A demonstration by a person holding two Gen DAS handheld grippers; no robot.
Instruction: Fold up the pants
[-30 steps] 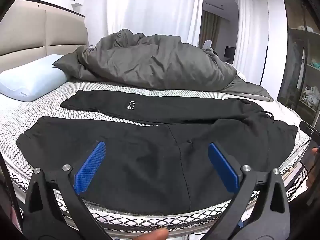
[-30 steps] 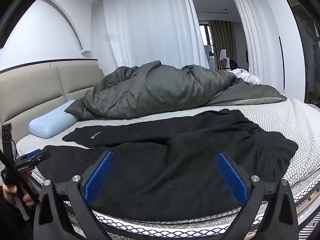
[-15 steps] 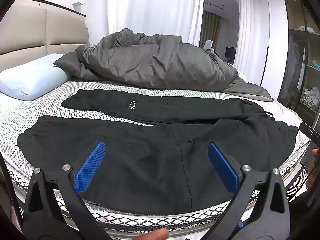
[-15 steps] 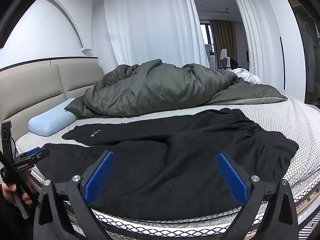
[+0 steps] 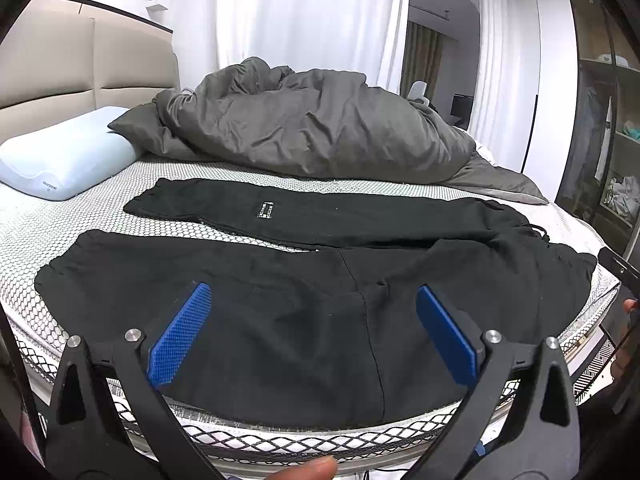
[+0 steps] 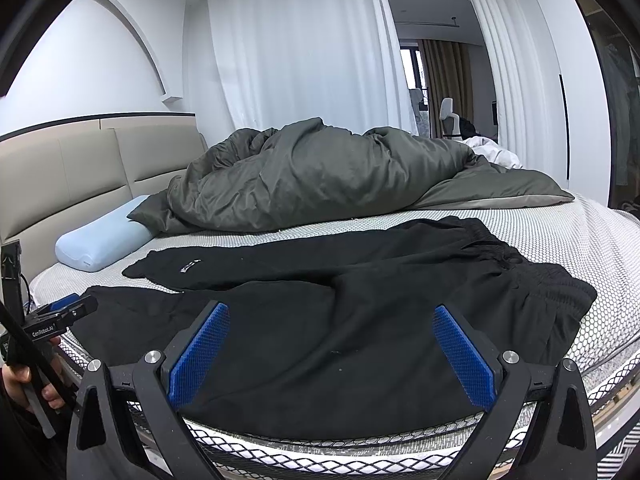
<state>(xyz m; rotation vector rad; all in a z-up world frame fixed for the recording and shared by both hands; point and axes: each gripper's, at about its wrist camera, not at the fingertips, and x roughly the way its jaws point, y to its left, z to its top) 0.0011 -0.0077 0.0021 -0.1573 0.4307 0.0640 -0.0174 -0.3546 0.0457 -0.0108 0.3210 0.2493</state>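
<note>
Black pants (image 5: pixel 280 320) lie spread flat on the bed, legs apart toward the left, waistband at the right; they also show in the right wrist view (image 6: pixel 340 340). The far leg carries a small white label (image 5: pixel 265 211). My left gripper (image 5: pixel 312 328) is open and empty, hovering over the near leg close to the bed's front edge. My right gripper (image 6: pixel 332 348) is open and empty over the pants' upper part near the front edge. The left gripper also shows at the left edge of the right wrist view (image 6: pixel 60 316), held in a hand.
A crumpled grey duvet (image 5: pixel 312 120) lies behind the pants. A light blue pillow (image 5: pixel 60 160) sits at the left by the beige headboard (image 5: pixel 80 68). The white honeycomb mattress cover (image 5: pixel 24 232) has a black mesh edge. Shelves (image 5: pixel 616 168) stand to the right.
Both grippers have drifted slightly; the view shifted a little. The pants lie as before and both grippers stay open.
</note>
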